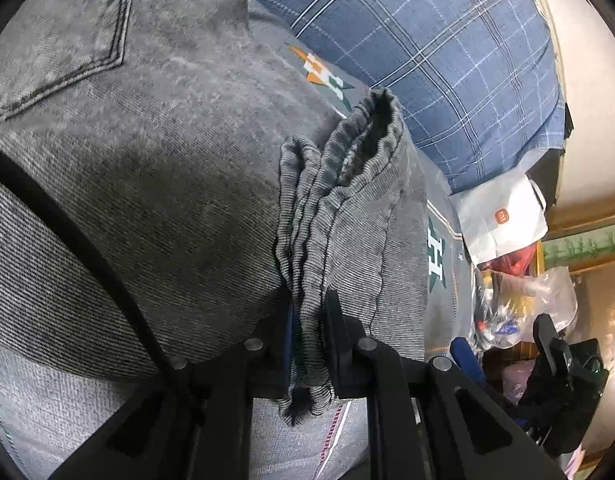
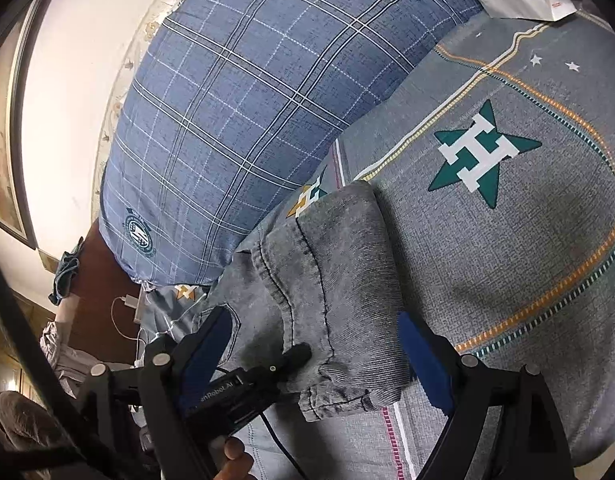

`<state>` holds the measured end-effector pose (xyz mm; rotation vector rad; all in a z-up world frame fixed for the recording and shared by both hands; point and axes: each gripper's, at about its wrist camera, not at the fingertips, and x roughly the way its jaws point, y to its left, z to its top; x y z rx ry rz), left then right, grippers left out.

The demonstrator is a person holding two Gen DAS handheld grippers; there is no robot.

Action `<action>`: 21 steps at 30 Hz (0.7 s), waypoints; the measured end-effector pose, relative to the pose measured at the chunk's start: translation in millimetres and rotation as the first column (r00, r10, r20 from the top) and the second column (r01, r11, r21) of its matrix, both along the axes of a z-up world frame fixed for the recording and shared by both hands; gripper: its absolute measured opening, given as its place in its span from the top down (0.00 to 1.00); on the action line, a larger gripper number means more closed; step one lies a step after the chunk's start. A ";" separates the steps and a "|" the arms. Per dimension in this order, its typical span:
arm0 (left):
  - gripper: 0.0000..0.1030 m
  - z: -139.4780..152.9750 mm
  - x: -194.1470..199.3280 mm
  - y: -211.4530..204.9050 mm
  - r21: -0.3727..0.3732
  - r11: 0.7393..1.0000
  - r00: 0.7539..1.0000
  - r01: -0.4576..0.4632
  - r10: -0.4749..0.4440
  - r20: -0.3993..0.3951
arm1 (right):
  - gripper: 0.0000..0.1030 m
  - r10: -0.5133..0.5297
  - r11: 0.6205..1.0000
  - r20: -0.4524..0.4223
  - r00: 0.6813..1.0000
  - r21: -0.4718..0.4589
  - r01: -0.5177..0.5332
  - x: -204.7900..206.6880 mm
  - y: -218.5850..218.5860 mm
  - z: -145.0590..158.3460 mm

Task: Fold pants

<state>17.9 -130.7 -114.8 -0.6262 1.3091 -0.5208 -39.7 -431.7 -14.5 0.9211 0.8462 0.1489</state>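
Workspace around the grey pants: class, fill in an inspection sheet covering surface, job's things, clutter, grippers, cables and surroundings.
Surface: grey bedsheet printed with green stars and stripes.
Job's things: grey pants lying folded on the sheet; stacked hem edges bunched together.
Clutter: white paper bag and clear plastic bags at the bed's edge.
Grippers: left gripper shut on the hem edges; right gripper open, its fingers either side of the pants.
Cables: white charger cable beside the bed; black cable trailing from the left gripper.
Surroundings: blue plaid pillow, pale wall.
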 end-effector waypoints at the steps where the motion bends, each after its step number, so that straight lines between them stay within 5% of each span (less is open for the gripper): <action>1: 0.87 4.6 -0.2 -1.0 0.005 1.000 1.000 0.015 -0.015 0.016 | 0.15 -0.005 1.000 -0.003 1.000 0.003 0.005 -0.1 -0.6 -0.4; 5: 0.89 41.5 1.9 9.4 0.021 0.998 0.986 0.055 -0.058 0.155 | 0.15 -0.018 1.000 0.005 1.000 0.008 0.018 -4.2 -2.4 1.4; 11: 0.89 69.0 24.3 32.5 0.079 0.993 0.961 0.091 -0.109 0.255 | 0.15 -0.016 1.000 0.009 1.000 0.004 0.016 -5.1 -1.8 2.5; 14: 0.89 51.9 35.0 30.5 0.137 0.979 0.954 0.150 -0.180 0.240 | 0.15 -0.004 1.000 0.004 1.000 -0.009 0.005 -2.9 1.9 2.2; 17: 0.89 28.5 40.4 42.0 0.102 0.983 0.970 0.151 -0.167 0.174 | 0.15 0.001 1.000 0.009 1.000 -0.024 0.000 -2.4 4.8 4.4; 21: 0.89 35.0 31.1 44.8 0.110 0.982 0.950 0.152 -0.176 0.258 | 0.15 0.016 0.999 -0.006 1.000 -0.033 -0.016 0.4 7.7 2.6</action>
